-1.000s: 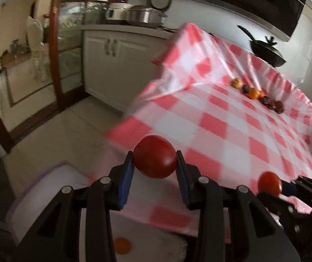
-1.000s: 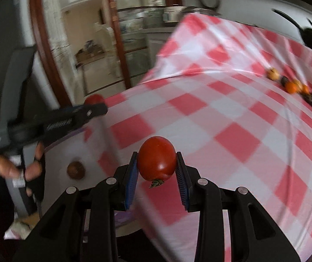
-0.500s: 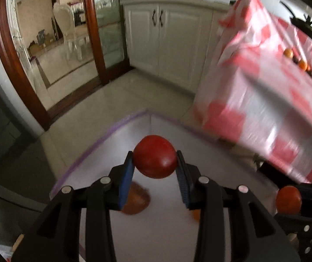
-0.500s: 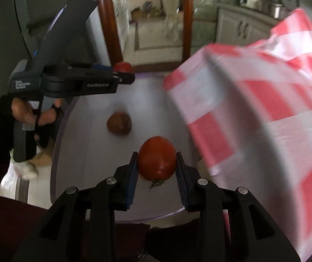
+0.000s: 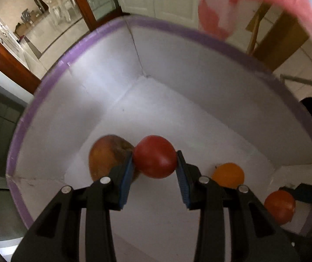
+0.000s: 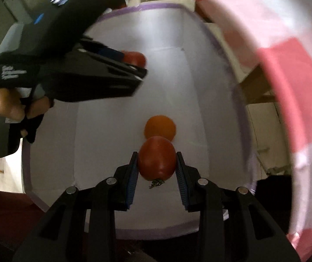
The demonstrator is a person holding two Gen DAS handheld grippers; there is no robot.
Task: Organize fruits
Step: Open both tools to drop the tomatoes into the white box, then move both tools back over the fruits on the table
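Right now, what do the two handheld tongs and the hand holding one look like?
Both tongs, left and right, have black angular plastic fingers with silver screw heads and blue ribbed pads. Seen from the right wrist view, the left tongs' black body carries blurred white lettering. The hand gripping it wears a dark fingerless glove.

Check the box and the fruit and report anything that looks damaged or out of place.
One thing stands out: the large brownish fruit on the floor of the white box looks dull and blotchy, perhaps bruised or overripe. The small orange fruit beside it looks fine.

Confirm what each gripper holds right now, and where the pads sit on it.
Left gripper: round red tomato, pads on its opposite sides. Right gripper: oval red tomato, pads on its flanks, stem end toward the camera.
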